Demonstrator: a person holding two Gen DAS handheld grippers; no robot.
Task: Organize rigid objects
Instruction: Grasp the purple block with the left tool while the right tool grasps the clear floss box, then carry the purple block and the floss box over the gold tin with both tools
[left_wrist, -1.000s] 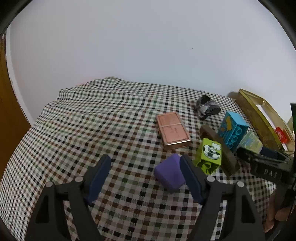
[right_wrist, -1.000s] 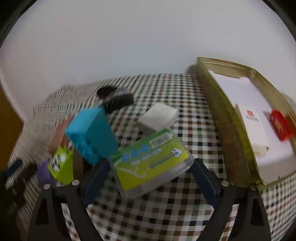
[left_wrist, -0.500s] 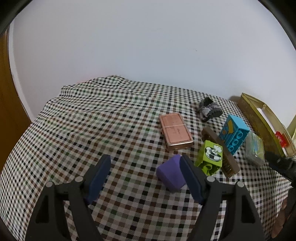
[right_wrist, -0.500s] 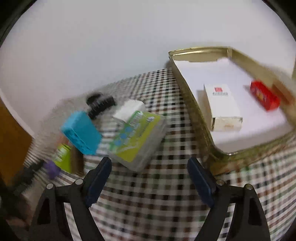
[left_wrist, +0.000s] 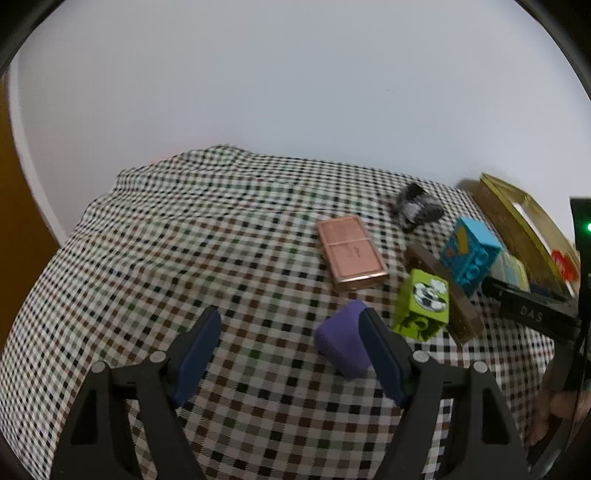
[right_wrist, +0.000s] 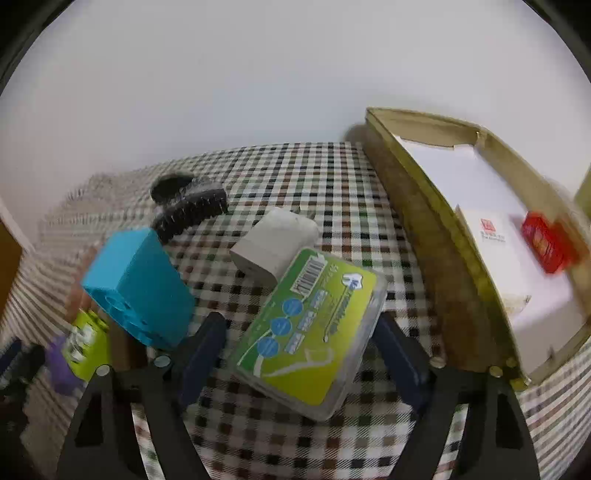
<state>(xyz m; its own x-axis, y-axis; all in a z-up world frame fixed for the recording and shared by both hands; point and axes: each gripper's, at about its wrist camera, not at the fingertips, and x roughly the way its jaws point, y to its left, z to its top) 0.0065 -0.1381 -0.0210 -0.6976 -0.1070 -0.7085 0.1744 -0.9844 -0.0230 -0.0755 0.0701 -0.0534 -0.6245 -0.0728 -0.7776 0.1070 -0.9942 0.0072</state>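
**Right tool closing around the floss-pick box, left tool idle by the purple block**

The right tool (right_wrist: 297, 341) points down over the checked surface (right_wrist: 332, 184), its jaws straddling a clear floss-pick box (right_wrist: 308, 332) with a green and yellow label. The jaws have just been closing; the box lies between them, tilted, with a gap at the left pad, and whether the right pad touches it I cannot tell. Just behind the box sits a white adapter (right_wrist: 275, 245), touching its far corner. To the left stand a blue toy brick (right_wrist: 138, 290) and a black hair claw (right_wrist: 186, 206) (both blurred). On the right is a gold-rimmed tray (right_wrist: 436, 229) holding a white carton (right_wrist: 493, 254) and a small red box (right_wrist: 546, 242).

The left tool (left_wrist: 290, 349) hangs with jaws apart and nothing between them; a purple block (left_wrist: 341, 339) lies just inside its right finger. Beyond it lie a rose-gold case (left_wrist: 351, 251), a green football block (left_wrist: 424, 304) and a brown bar (left_wrist: 443, 291) leaning behind that block.
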